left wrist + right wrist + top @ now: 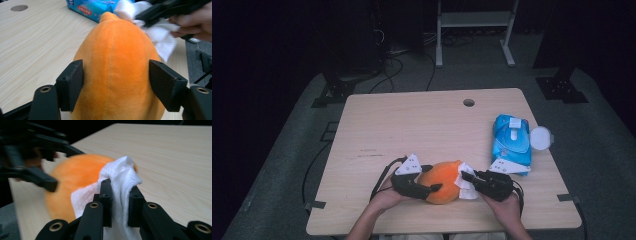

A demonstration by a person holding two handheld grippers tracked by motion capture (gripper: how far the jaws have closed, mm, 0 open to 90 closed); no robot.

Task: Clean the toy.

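An orange plush toy (443, 182) lies near the front edge of the wooden table (412, 125). My left gripper (434, 178) is shut on it from the left. In the left gripper view the two pads (71, 83) press into the sides of the plush toy (115, 50). My right gripper (465, 175) comes in from the right, shut on a white wipe (467, 189). The wipe (122, 172) is bunched between the right gripper's (120, 195) jaws and rests against the pointed end of the plush toy (75, 175). The left gripper view shows the wipe (160, 37) draped over that end.
A blue pack of wipes (511, 142) lies at the right of the table, with a round white lid (541, 137) beside it near the right edge. A cable hole (468, 102) sits near the far edge. Bare wood spans the left and middle.
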